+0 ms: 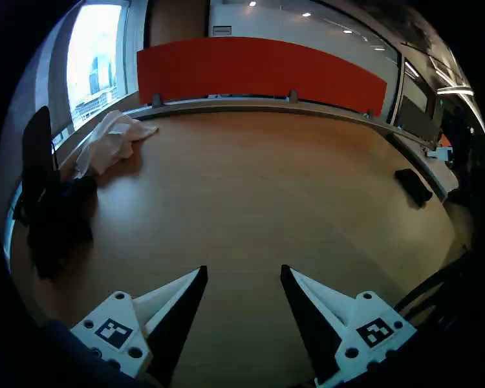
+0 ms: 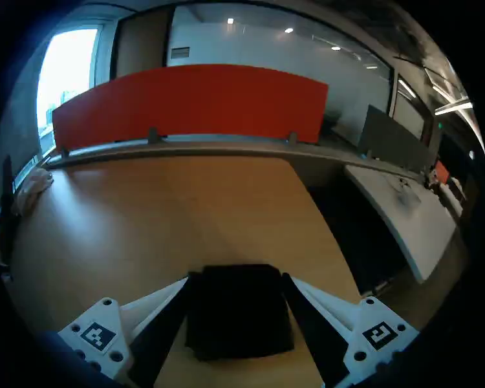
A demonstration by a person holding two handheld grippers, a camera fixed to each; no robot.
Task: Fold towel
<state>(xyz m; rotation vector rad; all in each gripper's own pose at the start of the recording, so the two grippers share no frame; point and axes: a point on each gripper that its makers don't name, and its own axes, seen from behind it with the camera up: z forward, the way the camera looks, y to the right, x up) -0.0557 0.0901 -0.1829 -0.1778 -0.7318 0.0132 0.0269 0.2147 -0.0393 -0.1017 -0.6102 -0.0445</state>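
Right gripper (image 2: 237,276): jaws stand wide apart, one finger on each side of a black folded cloth (image 2: 239,317) that lies flat and squared on the wooden desk (image 2: 152,213). Its side edges run right along the inner faces of the fingers; whether the fingers press on them cannot be told, and nothing looks lifted. Judgement: the neat square suggests a finished fold set down near the desk's front edge, with the fingers straddling it either to let go or to true it up. Left gripper (image 1: 242,268): jaws open to a similar width, nothing between them but bare desk top. Judgement: this hand is idle and free for the next piece. The towel (image 1: 113,142) to be folded is a light-coloured crumpled heap in the far left corner of the desk, below the window (image 1: 97,64) and near the end of the red divider panel (image 1: 262,68), well apart from both grippers. A dark chair (image 1: 45,194) stands at the desk's left edge, and a small black object (image 1: 414,184), not identifiable, lies at its right edge. Pose: both grippers are held low and roughly level, pointing across the desk toward the divider. The left one aims at the middle of the desk, so the towel sits to the left of its line.
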